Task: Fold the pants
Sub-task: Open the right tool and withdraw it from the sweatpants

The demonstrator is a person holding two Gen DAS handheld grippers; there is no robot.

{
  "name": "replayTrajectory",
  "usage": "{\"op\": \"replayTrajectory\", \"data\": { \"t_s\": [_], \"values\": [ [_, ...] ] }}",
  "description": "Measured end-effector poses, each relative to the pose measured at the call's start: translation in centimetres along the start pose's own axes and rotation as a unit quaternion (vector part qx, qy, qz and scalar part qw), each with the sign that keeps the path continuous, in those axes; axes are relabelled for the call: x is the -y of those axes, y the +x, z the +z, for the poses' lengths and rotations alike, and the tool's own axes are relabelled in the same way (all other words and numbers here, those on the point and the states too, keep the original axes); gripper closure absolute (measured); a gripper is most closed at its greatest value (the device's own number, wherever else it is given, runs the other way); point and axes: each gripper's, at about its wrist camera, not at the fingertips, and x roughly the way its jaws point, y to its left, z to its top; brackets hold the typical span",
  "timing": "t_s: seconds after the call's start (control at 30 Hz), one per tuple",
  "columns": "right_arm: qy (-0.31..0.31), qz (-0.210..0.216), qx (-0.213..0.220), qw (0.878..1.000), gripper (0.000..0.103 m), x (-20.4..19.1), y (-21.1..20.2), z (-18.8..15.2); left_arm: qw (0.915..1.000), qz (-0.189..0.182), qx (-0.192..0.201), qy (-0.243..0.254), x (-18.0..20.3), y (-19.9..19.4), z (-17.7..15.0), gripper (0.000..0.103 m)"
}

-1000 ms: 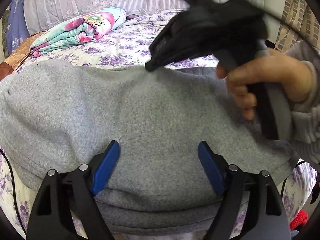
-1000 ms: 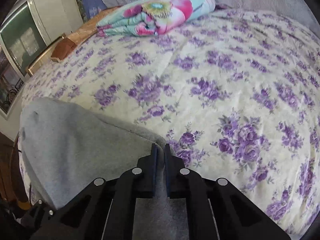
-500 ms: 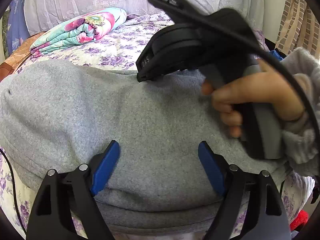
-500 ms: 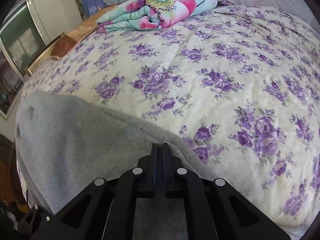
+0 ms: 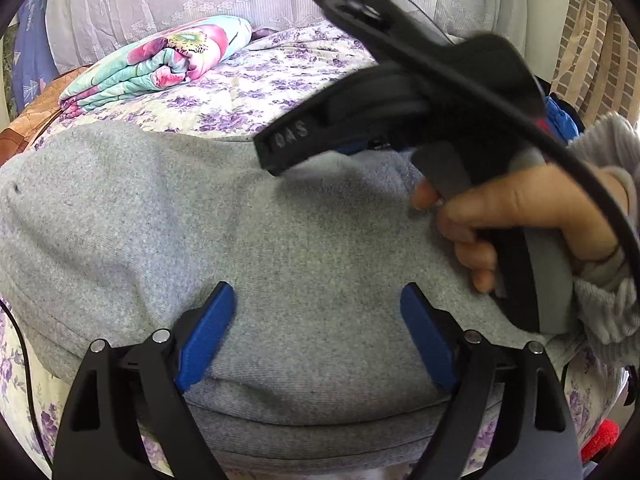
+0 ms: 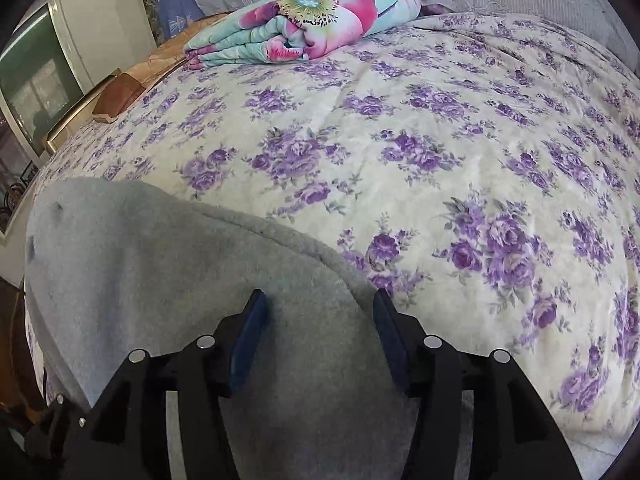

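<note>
Grey pants (image 5: pixel 280 232) lie folded flat on the bed near its front edge; they also show in the right wrist view (image 6: pixel 160 272). My left gripper (image 5: pixel 316 328) is open, its blue pads just above the cloth near the front fold. My right gripper (image 6: pixel 316 324) is open over the pants' far right edge, with the cloth lying between and under the jaws. In the left wrist view the right gripper's black body (image 5: pixel 400 92) hangs over the pants, held by a hand (image 5: pixel 520 216).
The bed has a purple-flowered cover (image 6: pixel 440 140). A folded flowered quilt (image 6: pixel 304 28) lies at the far side, also in the left wrist view (image 5: pixel 160 68). A wooden bed frame (image 6: pixel 112 96) and a window are at the left. A red thing (image 5: pixel 604 440) sits low right.
My right gripper was shut on the pants' edge; it has now opened and let the cloth go, and it has risen slightly. The left gripper has not moved.
</note>
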Motion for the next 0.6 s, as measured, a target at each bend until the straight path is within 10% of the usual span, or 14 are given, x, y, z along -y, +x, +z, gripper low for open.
{"op": "replayTrajectory", "data": {
  "t_s": [0.27, 0.6],
  "values": [
    [0.043, -0.002, 0.115, 0.992, 0.015, 2.8, -9.4, -1.6, 0.9999, 0.002, -0.004, 0.010, 0.2, 0.3, 0.2, 0.011],
    [0.127, -0.041, 0.190, 0.973, 0.007, 10.4, -21.3, -14.9, 0.9999, 0.002, -0.007, 0.015, 0.3, 0.7, 0.3, 0.005]
  ]
}}
